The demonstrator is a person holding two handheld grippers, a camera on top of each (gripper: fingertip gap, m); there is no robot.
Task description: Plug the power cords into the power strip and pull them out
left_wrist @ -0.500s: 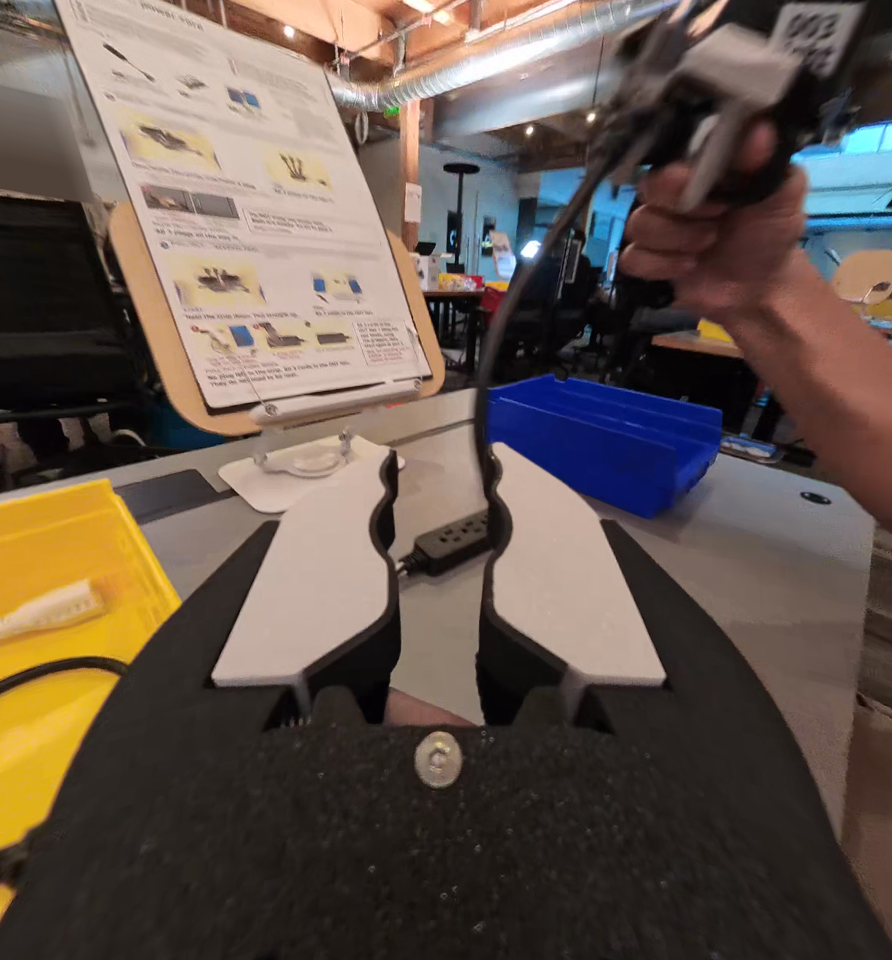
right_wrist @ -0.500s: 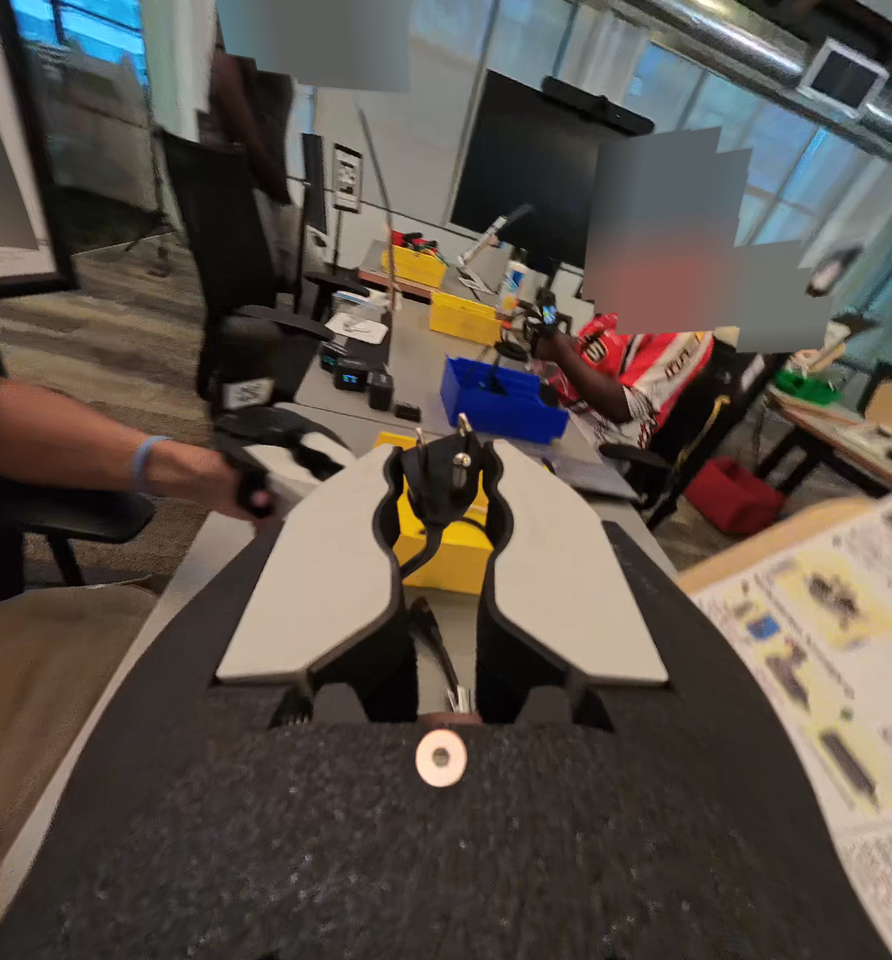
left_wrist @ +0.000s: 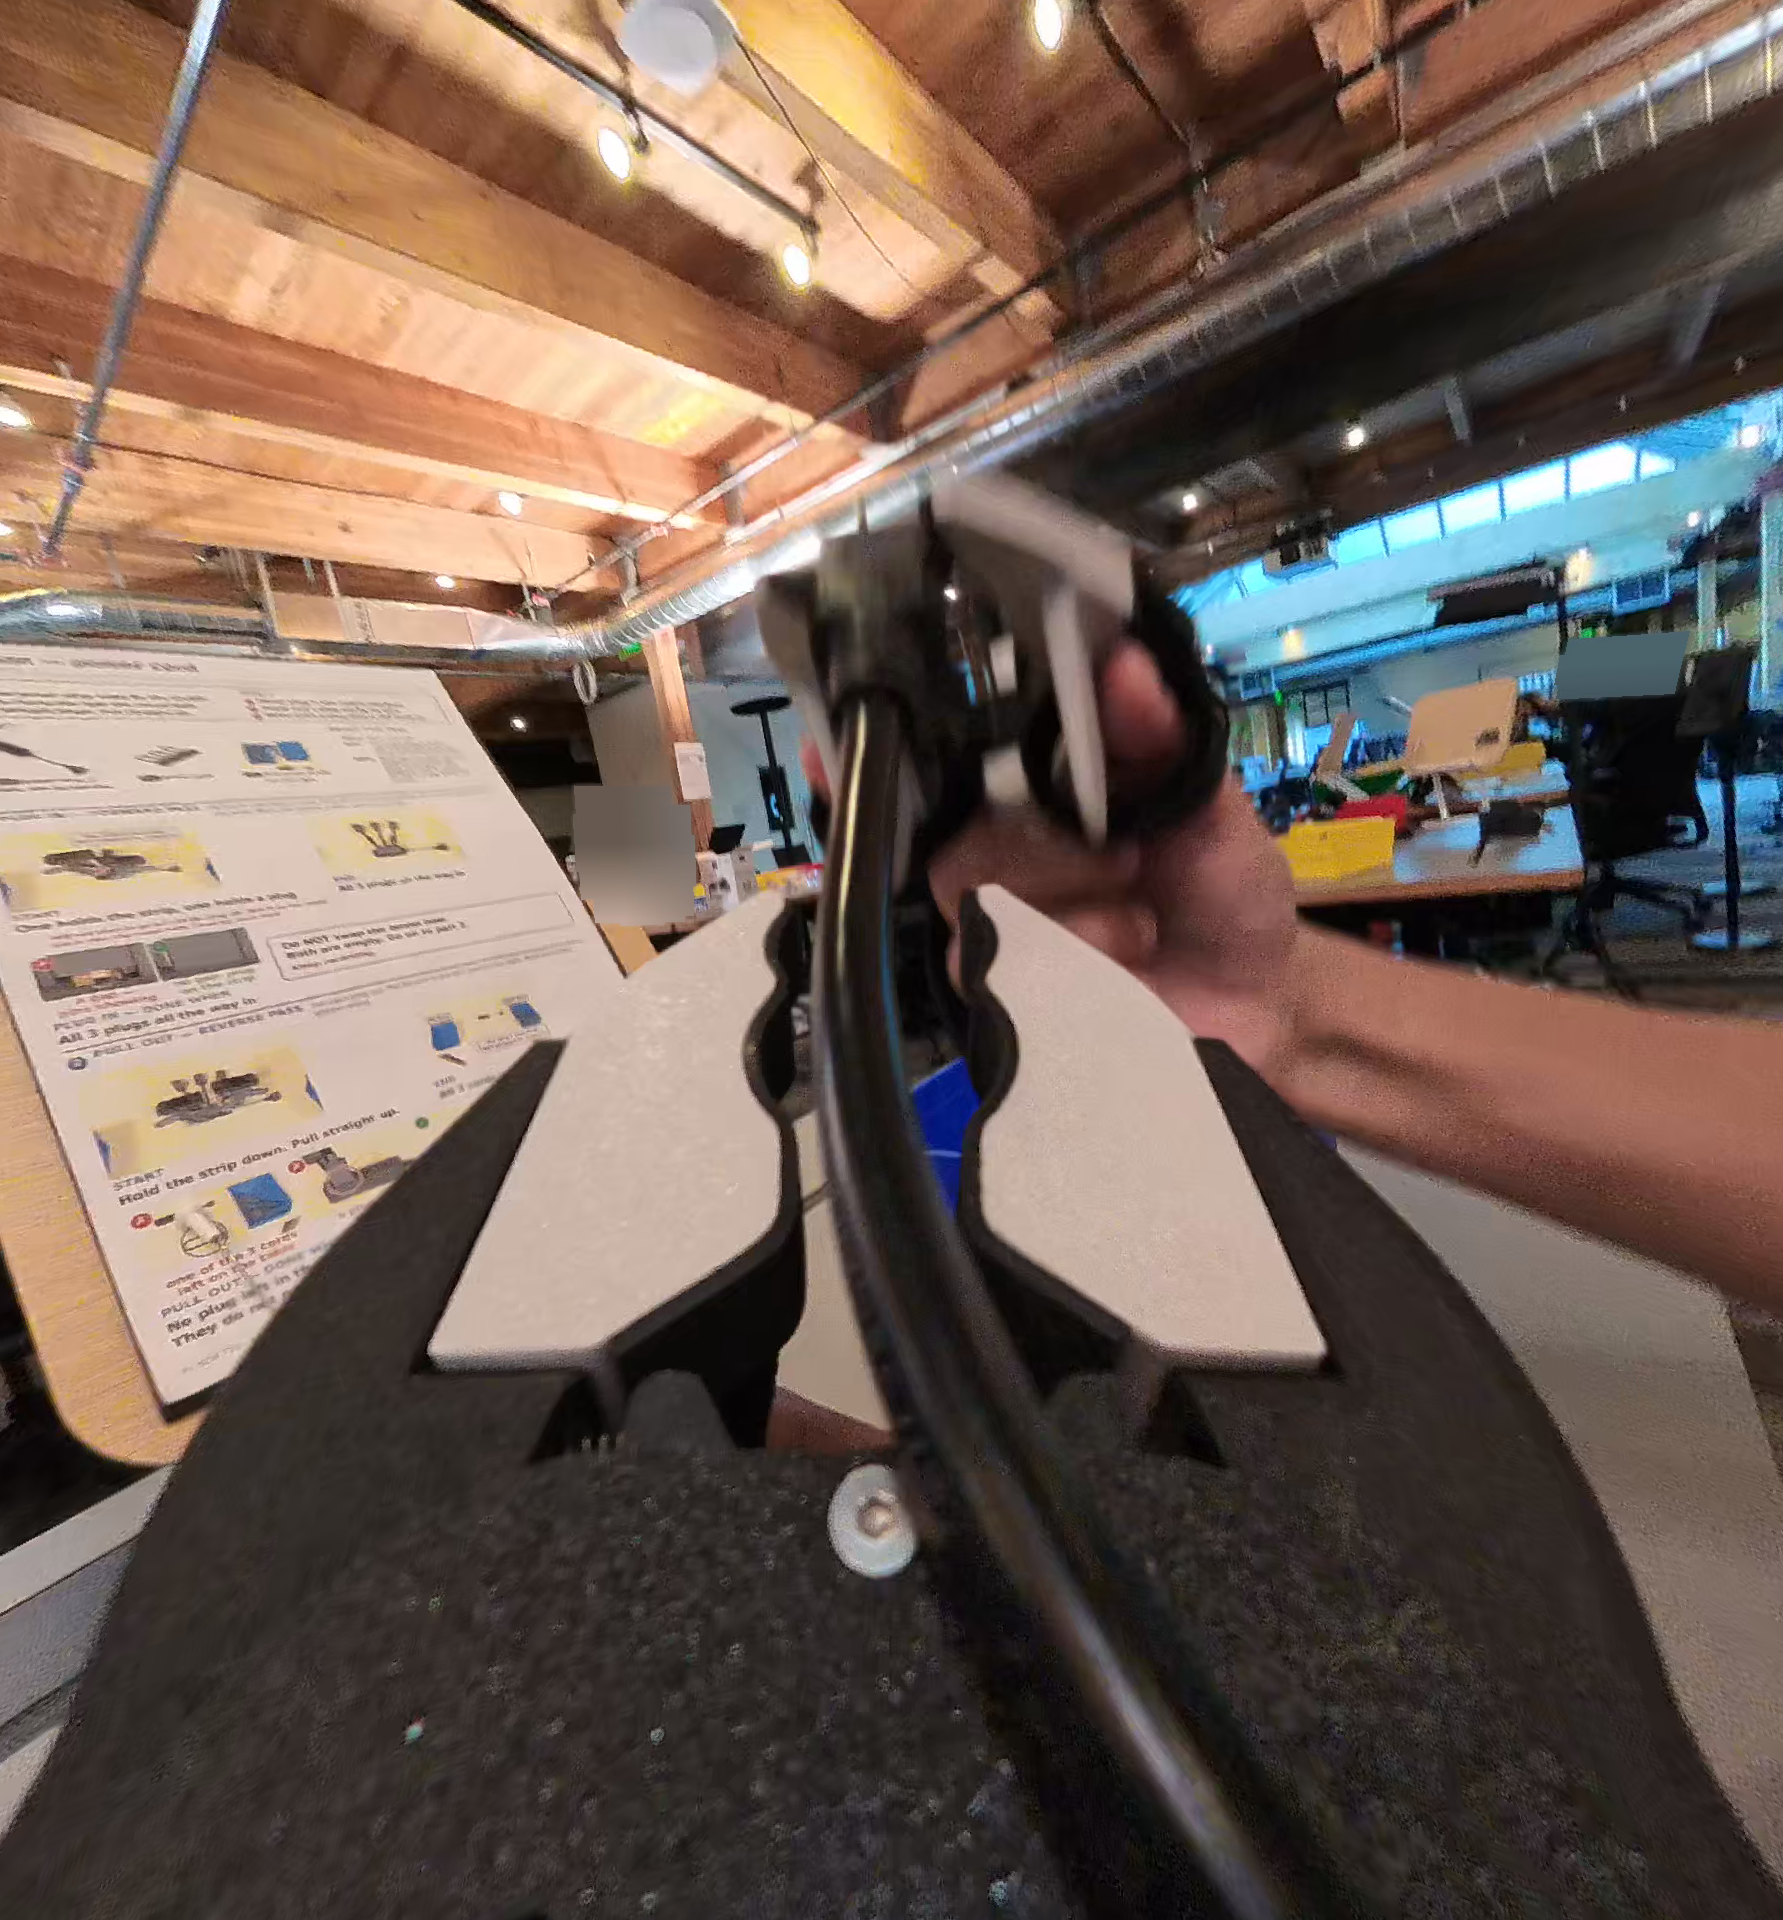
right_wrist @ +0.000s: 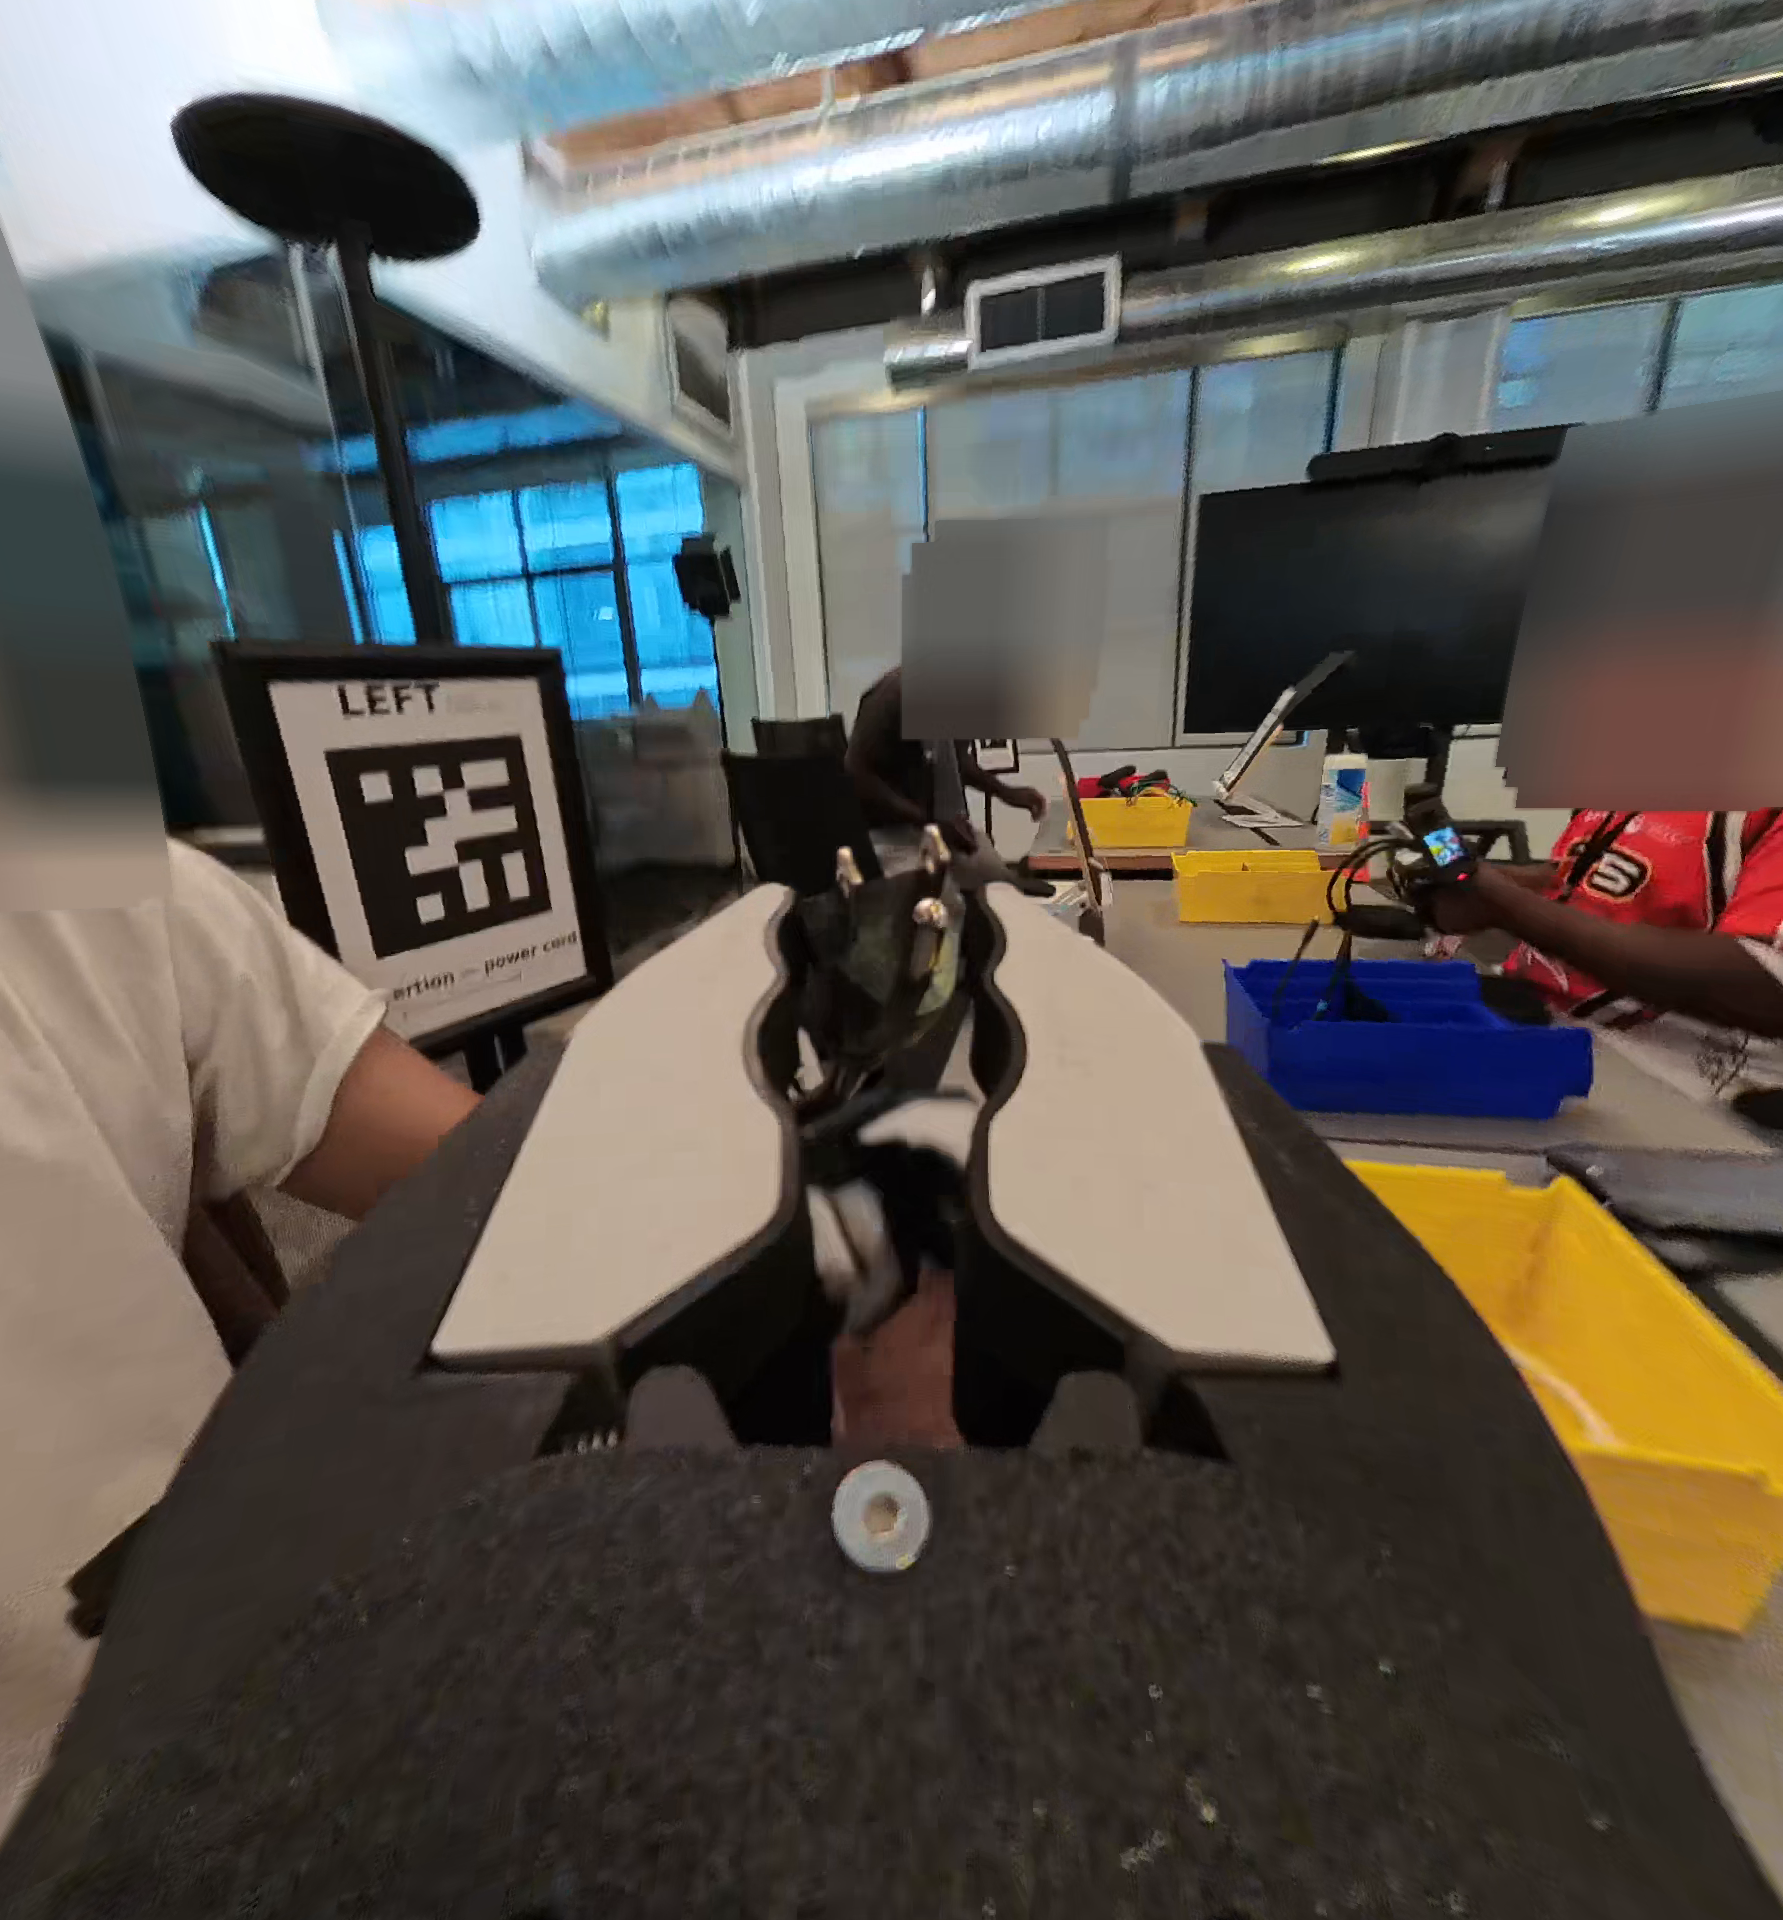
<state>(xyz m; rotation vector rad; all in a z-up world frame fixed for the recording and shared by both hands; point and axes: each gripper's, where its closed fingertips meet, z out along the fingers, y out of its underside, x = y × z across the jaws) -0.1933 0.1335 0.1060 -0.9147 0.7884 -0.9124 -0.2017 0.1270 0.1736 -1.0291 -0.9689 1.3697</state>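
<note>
**Plug held aloft, cord draped through the other gripper**

The right gripper (right_wrist: pixel 879 940) is raised off the tabletop and tipped upward, its jaws clenched on a black plug (right_wrist: pixel 882 961) whose three metal prongs point up and away from the camera. In the left wrist view the same gripper shows farther off, blurred, with the person's right hand (left_wrist: pixel 1157 894) wrapped around its handle and the forearm reaching in from the right.

From that plug a black power cord (left_wrist: pixel 871 1091) hangs down and curves straight through the gap between the jaws of the left gripper (left_wrist: pixel 874 935), then runs on over that gripper's black body toward the lower right. The left jaws stand apart, with daylight on either side of the cord; whether the pads touch it I cannot tell, and they do not look pressed on it.

The power strip does not show in either view.

To the left of the left gripper stands a wooden easel board (left_wrist: pixel 4 1247) carrying a printed instruction sheet (left_wrist: pixel 243 935). A sliver of a blue bin (left_wrist: pixel 944 1117) peeks between the left jaws, sitting on the grey tabletop (left_wrist: pixel 1593 1403).

From the right wrist view, a yellow bin (right_wrist: pixel 1614 1382) sits just right of the gripper on the tabletop, and another blue bin (right_wrist: pixel 1406 1049) lies beyond it. A framed sign with a black-and-white marker (right_wrist: pixel 419 831) stands at the left, behind the person's white sleeve (right_wrist: pixel 139 1039). Another person in a red and white shirt (right_wrist: pixel 1697 894) sits at the far side, near more yellow bins.
</note>
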